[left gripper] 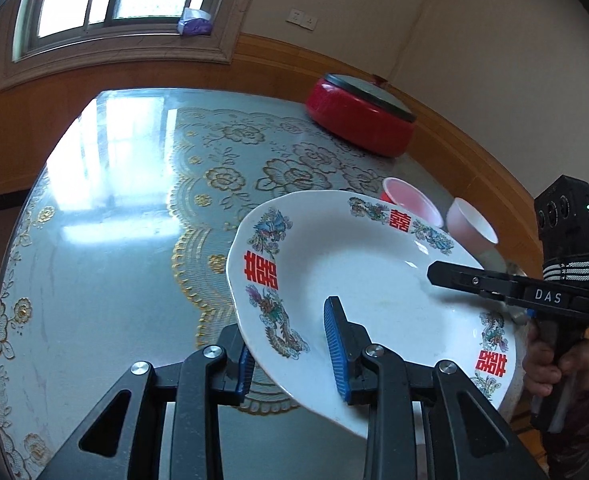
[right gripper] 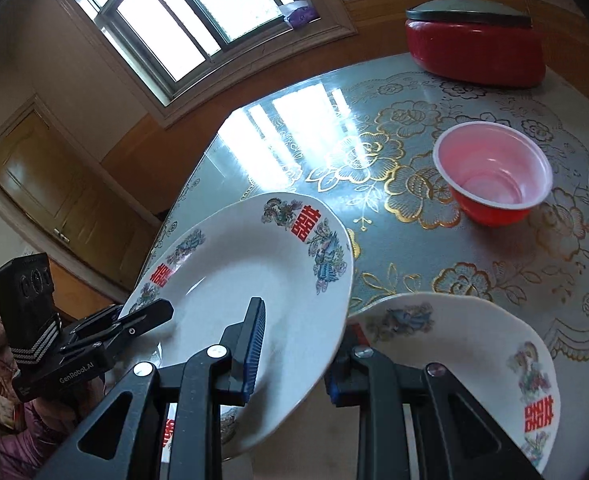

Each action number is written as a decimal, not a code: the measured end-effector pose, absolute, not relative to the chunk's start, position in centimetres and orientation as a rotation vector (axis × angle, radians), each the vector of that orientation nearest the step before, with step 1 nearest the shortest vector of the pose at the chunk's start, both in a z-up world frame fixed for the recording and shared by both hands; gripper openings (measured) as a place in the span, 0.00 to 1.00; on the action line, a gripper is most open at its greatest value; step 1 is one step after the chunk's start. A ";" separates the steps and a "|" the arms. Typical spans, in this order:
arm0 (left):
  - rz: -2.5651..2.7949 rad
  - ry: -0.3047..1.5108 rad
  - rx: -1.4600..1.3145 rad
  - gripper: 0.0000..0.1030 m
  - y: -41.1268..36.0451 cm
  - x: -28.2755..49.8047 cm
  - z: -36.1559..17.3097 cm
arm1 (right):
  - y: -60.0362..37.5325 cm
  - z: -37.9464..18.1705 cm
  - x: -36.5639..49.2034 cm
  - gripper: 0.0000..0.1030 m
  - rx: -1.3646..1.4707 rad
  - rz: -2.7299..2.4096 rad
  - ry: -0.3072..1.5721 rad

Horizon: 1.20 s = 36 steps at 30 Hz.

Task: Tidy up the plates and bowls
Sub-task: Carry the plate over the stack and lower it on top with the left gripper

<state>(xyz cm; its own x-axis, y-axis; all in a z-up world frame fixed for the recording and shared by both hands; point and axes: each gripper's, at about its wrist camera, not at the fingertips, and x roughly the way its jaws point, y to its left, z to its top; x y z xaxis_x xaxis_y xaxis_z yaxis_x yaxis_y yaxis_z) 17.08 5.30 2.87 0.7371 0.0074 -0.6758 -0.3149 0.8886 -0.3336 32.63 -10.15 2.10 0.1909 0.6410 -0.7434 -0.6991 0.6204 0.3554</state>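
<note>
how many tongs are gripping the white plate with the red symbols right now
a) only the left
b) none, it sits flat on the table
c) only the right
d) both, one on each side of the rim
d: in the left wrist view the left tongs clamp the near rim of the white plate while the right tongs pinch its far rim, and the plate hangs tilted above the table.

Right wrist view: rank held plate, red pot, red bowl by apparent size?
1. Held plate, largest, but it is nearest the camera, so that inflates it.
2. Red pot.
3. Red bowl, smallest, though nearer than the pot.
</note>
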 end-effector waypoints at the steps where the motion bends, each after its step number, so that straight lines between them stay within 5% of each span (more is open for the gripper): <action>1: 0.157 0.718 -0.444 0.32 4.4 17.2 3.2 | -10.7 2.3 32.3 0.24 -0.063 0.933 1.003; 15: -0.086 0.784 -0.371 0.33 -5.2 19.9 2.2 | -21.6 1.6 29.0 0.24 -0.024 0.741 0.989; 36: -0.070 0.859 -0.294 0.40 -7.4 21.2 0.3 | -24.6 -0.1 28.1 0.28 0.009 0.646 1.006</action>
